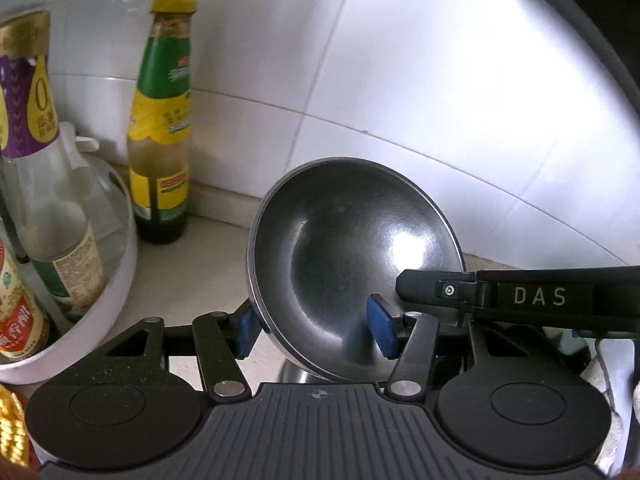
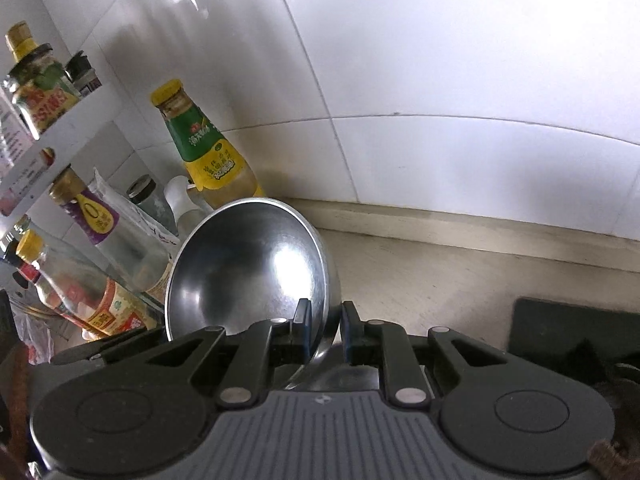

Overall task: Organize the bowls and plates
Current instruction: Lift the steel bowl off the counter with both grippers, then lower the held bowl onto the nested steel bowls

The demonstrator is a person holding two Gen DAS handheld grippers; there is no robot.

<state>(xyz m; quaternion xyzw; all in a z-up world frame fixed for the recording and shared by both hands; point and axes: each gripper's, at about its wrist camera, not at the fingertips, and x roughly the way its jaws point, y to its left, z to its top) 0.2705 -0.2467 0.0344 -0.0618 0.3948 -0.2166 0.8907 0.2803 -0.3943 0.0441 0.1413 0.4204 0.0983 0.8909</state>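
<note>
Left gripper point(image 1: 316, 326): jaws standing apart, straddling a rim, pads loose. Right gripper point(image 2: 325, 330): jaws clamping tight, pointing downward.

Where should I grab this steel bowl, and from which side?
Grip the steel bowl by its thin rim, one pad inside, one outside, coming from the near lower edge. It is tilted up, hollow facing the cameras, and its smooth round wall gives no other pinch; the right claw clamps it this way.
</note>
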